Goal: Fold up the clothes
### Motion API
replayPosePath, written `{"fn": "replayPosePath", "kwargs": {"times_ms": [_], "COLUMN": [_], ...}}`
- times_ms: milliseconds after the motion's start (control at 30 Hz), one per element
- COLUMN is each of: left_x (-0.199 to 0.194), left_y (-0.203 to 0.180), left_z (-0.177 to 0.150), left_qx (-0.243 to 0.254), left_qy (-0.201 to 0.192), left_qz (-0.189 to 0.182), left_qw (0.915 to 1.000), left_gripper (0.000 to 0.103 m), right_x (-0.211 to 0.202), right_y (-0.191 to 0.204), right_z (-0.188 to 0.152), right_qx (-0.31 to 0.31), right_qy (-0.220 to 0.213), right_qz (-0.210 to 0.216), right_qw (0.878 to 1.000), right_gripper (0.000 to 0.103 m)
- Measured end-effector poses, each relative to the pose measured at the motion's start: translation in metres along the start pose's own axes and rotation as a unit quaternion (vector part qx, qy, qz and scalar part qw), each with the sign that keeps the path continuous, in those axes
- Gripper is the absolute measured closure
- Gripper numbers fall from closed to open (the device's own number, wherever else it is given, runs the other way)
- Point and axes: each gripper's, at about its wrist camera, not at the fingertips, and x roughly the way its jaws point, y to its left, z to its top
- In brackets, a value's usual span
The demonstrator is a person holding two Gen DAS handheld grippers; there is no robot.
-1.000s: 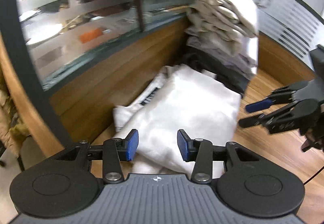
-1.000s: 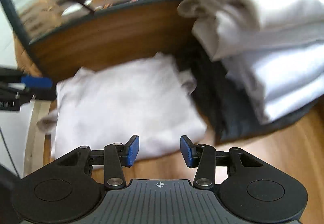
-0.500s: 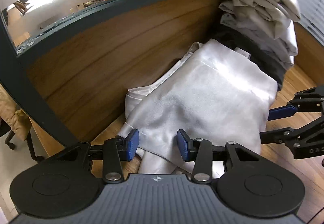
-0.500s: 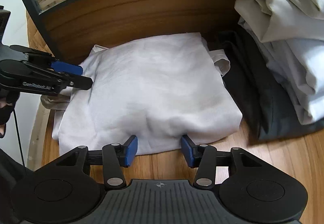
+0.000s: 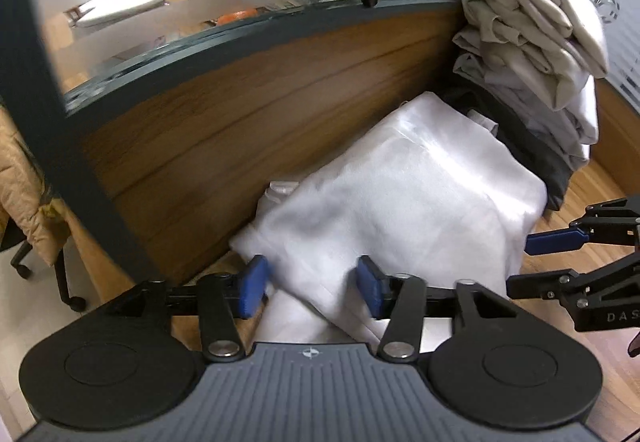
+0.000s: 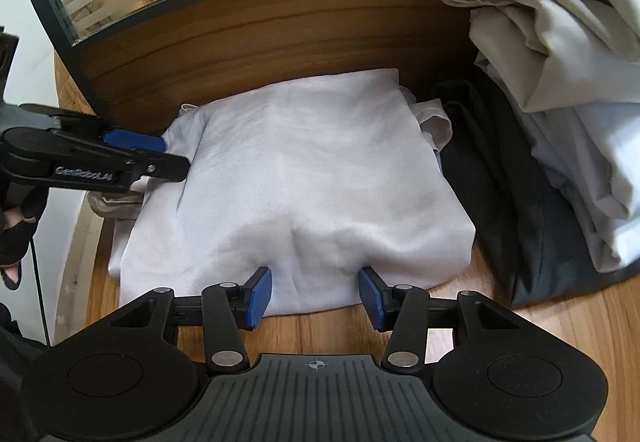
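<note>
1. Two grippers, both spread wide, neither clamped on anything. Right gripper (image 6: 315, 296) sits at the near edge of the white garment (image 6: 312, 178); its blue pads flank the folded front edge, and whether they touch the cloth I can't tell. Nothing is pinched between them.
2. Left gripper (image 5: 311, 292) works the left end of the same garment (image 5: 400, 198). Jaws apart, loose cloth lying in the gap, and the left pad looks to be touching fabric. From the right wrist view its fingertips reach the left side of the bundle.
3. White garment: lies on the wooden table (image 6: 560, 326) as a compact, roughly square bundle, smooth on top, just in front of the wooden back panel (image 6: 280, 30). Looks folded. Loose ends poke out at the left, and a cuff or similar shows at the far right corner. Judgement: fold essentially done on this piece; what is left, if anything, is tucking or squaring those edges.
4. Far right: pile of clothes (image 6: 560, 42), beige and pale grey on top of a dark item (image 6: 492, 178). Upper layers look crumpled, not neat; whether they count as folded can't be called from here.
</note>
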Motion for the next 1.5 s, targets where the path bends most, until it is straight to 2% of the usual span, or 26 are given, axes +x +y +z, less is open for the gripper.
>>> {"fn": "replayPosePath", "kwargs": {"times_ms": [100,233,467,600,767,900,1167,1233,1300,1500], "left_x": [-0.015,-0.040,-0.085,-0.106,-0.135,-0.156,-0.194,-0.201,-0.207,-0.223], "left_y": [-0.002,-0.012,-0.041,-0.065,-0.094,-0.120,-0.181,-0.196,-0.210,-0.248], "left_z": [-0.008,-0.019,-0.040,-0.053,-0.073,-0.090,-0.127,-0.136,-0.145,-0.167], "left_qx": [-0.006,-0.015,-0.026,-0.026,-0.027,-0.018,0.009,0.013,0.016,0.040], "left_qy": [-0.002,-0.016,-0.042,-0.050,-0.063,-0.072,-0.084,-0.085,-0.086,-0.089], "left_qz": [-0.004,-0.007,-0.005,0.004,0.014,0.021,0.013,0.011,0.005,-0.008], "left_qw": [1.0000,0.9997,0.9988,0.9984,0.9976,0.9970,0.9964,0.9962,0.9961,0.9952], "left_gripper": [0.039,0.024,0.011,0.010,0.010,0.010,0.009,0.009,0.003,0.003], "right_x": [-0.012,-0.022,-0.059,-0.087,-0.125,-0.156,-0.219,-0.232,-0.244,-0.273], "right_y": [0.003,0.007,0.016,0.021,0.025,0.027,0.030,0.031,0.033,0.035], "right_z": [-0.004,-0.009,-0.033,-0.053,-0.083,-0.111,-0.171,-0.185,-0.198,-0.234], "right_qx": [0.001,0.002,0.012,0.012,0.020,0.029,0.053,0.058,0.063,0.077], "right_qy": [-0.006,-0.018,-0.042,-0.060,-0.084,-0.104,-0.149,-0.157,-0.164,-0.175], "right_qz": [0.000,-0.001,-0.003,-0.009,-0.023,-0.035,-0.056,-0.064,-0.072,-0.091], "right_qw": [1.000,1.000,0.999,0.998,0.996,0.993,0.986,0.984,0.982,0.977], "right_gripper": [0.051,0.047,0.039,0.034,0.021,0.015,0.000,0.000,0.000,0.000]}}
